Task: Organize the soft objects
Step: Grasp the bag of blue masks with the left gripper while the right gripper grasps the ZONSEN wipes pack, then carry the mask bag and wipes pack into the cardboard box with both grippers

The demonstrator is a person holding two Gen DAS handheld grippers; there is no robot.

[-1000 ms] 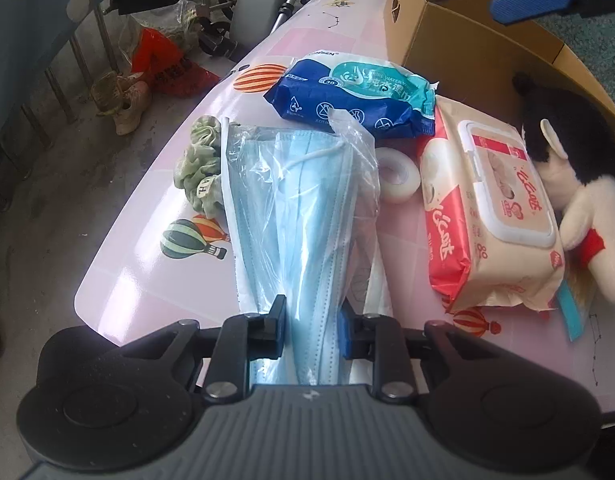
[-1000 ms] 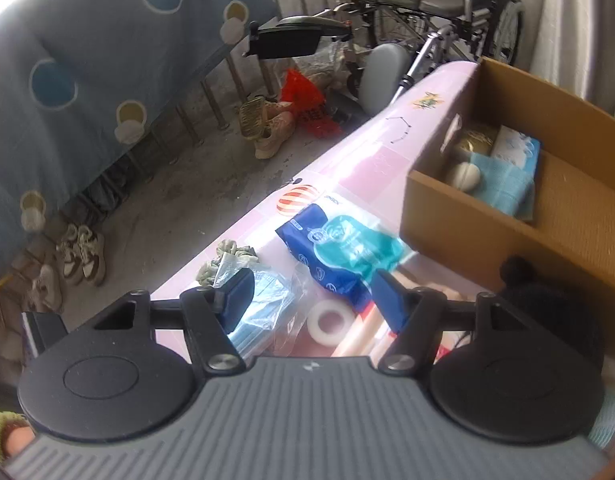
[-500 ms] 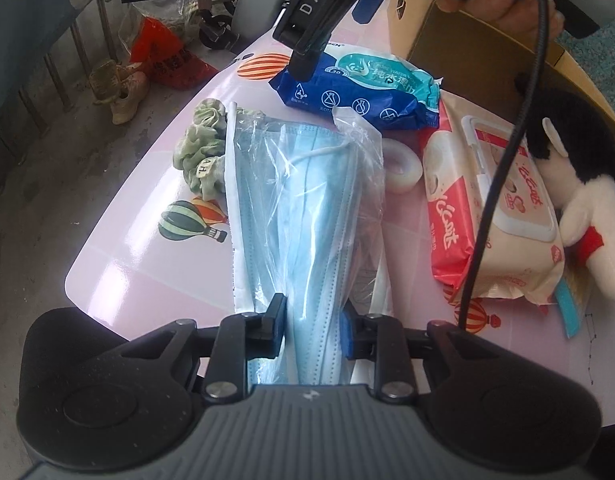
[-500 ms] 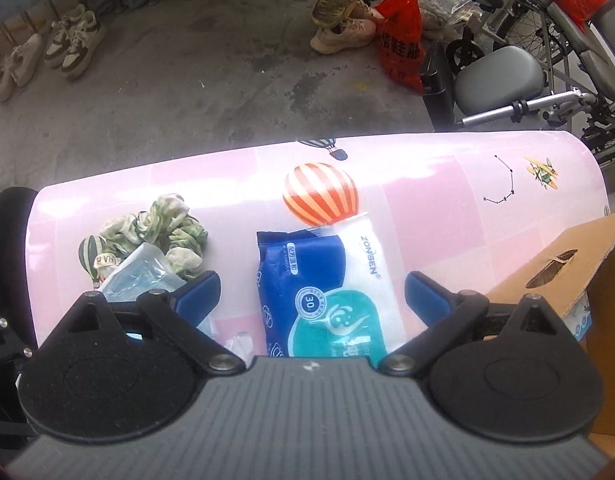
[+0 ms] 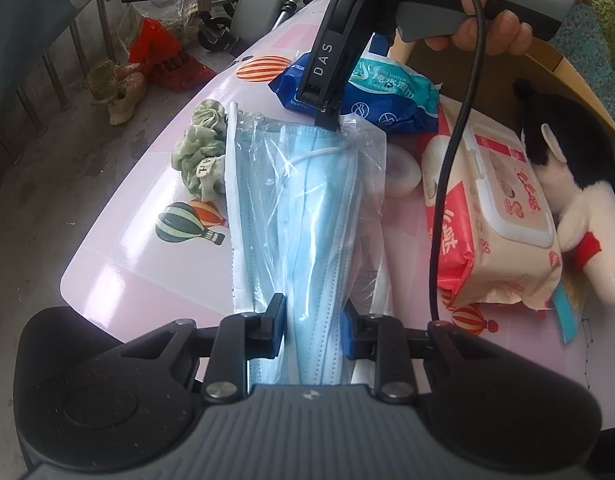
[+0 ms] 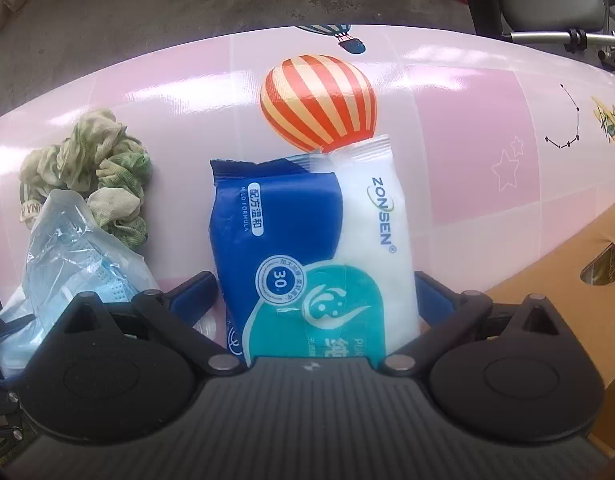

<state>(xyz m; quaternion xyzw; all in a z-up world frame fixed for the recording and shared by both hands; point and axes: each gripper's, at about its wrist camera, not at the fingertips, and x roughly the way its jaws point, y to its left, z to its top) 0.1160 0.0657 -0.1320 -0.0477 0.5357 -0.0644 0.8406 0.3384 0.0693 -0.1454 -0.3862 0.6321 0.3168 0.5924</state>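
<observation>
1. My right claw (image 6: 313, 300) pointed down with its jaws spread wide, one blue pad on each side of the blue wipes pack (image 6: 307, 248). The right pad looked to be at the pack's edge and the left one stood a little clear; neither was squeezing it.
2. I judged the step to be gripping that pack, so I wanted the pads level with its long sides and centred on its thick middle, not on the thin crimped end.
3. A soft pack gives, so I reckoned on closing slowly until the wrapper dimpled, then lifting straight up.
4. My left claw (image 5: 313, 322) was pinching the bag of blue masks (image 5: 307, 216) near its lower end. The bag's far end lay just beside the wipes pack, under my right claw's finger, so I had to keep that loose plastic out of the grip.
5. On the pink table (image 6: 467, 128) the green scrunchie (image 6: 91, 172) lay beside the masks. The tape roll (image 5: 401, 168), the pink wipes pack (image 5: 491, 216) and the plush toy (image 5: 579, 200) sat further right.
6. The cardboard box (image 6: 567, 300) stood just right of the pack, likely its destination.
</observation>
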